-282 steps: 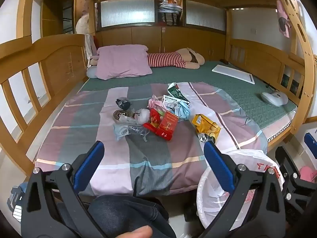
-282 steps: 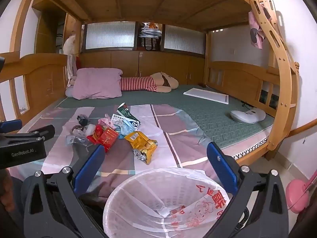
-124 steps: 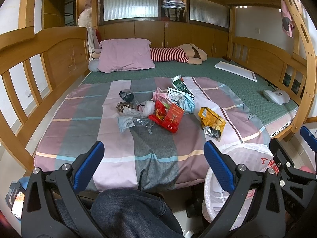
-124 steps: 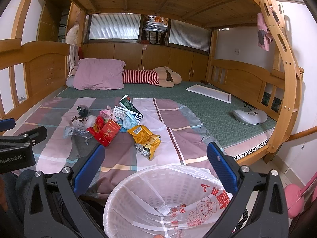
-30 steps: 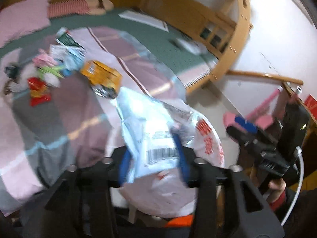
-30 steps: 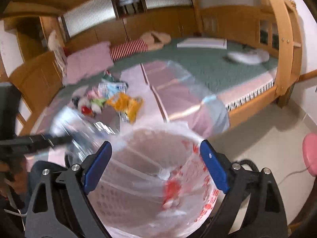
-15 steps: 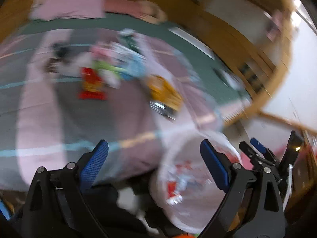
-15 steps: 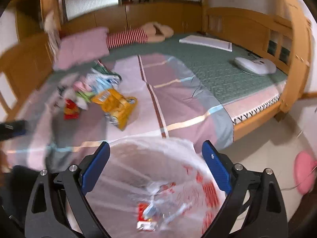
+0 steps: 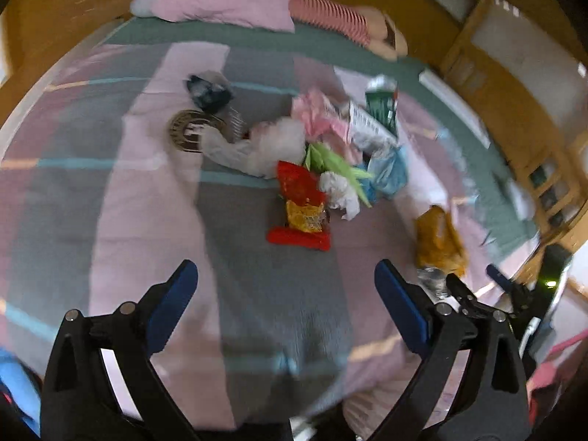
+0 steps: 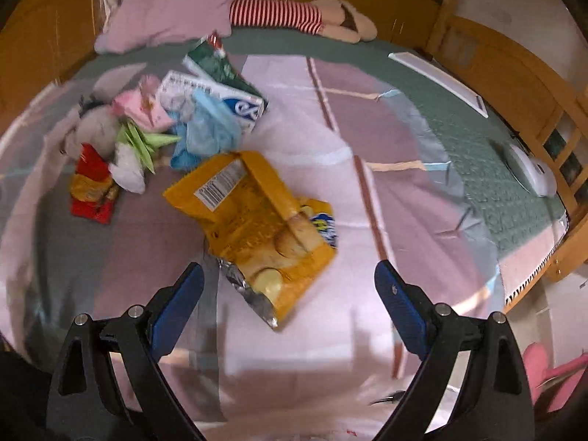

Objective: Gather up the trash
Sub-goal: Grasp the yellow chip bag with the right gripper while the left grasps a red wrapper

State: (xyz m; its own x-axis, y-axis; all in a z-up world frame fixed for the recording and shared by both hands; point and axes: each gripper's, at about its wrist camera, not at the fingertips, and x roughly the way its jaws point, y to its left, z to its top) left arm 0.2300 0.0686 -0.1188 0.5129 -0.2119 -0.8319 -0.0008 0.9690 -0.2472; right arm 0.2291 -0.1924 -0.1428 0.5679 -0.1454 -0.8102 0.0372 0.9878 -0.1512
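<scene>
– We see a big wooden bed frame all around us.
– Yes, and we see a pink pillow at the far end, on a green mat, with a striped blanket in front.

At the top of both views you see a pink pillow lying on the green mat, with a red-and-white striped plush toy just to its right. A striped bedsheet fills the middle of your frames. At right, a flat white board and a white device rest on the mat, near the wooden bed rail.
</scene>
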